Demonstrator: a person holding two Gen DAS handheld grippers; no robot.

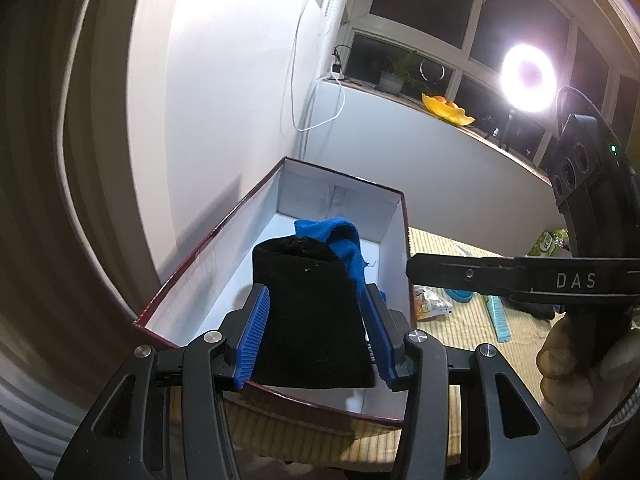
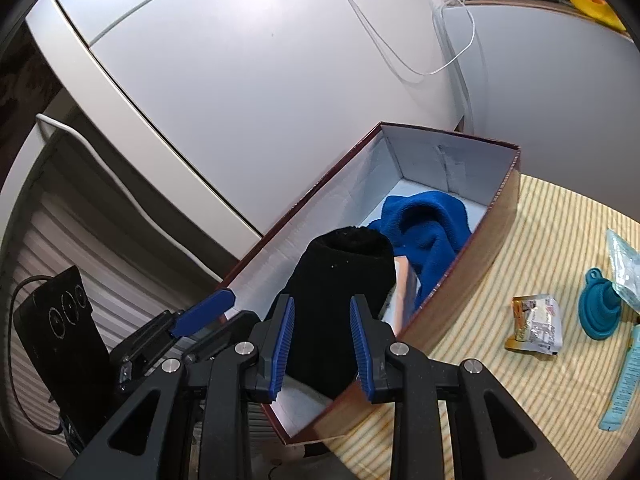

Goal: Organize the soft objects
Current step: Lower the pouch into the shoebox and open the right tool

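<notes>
Both the left gripper (image 1: 316,332) & right gripper (image 2: 322,344) squeeze the black cloth roll (image 1: 308,312) over the box (image 1: 208,248), prob to drop it beside the blue cloth (image 2: 424,228).

From my seat I see a ring light (image 1: 528,78) glaring at the upper right of the left view, beside a yellow bowl (image 1: 447,110) and a potted plant (image 1: 394,76) on the sill. In the right view's lower right, a snack packet (image 2: 536,322), a teal funnel (image 2: 600,308) and a light-blue strip (image 2: 624,384) lie on the striped mat (image 2: 520,240). A white cable (image 2: 404,32) droops down the wall.
</notes>
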